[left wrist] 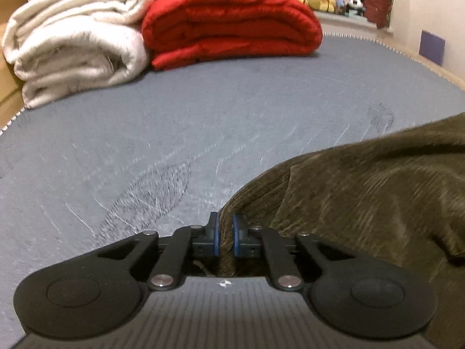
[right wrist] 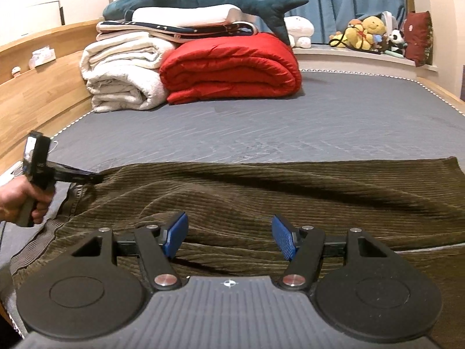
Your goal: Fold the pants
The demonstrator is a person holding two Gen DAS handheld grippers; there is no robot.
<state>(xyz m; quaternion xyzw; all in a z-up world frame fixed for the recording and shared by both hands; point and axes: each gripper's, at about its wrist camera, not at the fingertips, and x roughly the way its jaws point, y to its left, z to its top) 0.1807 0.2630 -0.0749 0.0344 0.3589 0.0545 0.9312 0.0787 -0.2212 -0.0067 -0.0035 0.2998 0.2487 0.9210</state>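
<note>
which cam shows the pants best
The right wrist view: the pants spread across the bed, with the open right gripper above them. The left wrist view shows only a blurred bunch of the pants in the left gripper.
</note>
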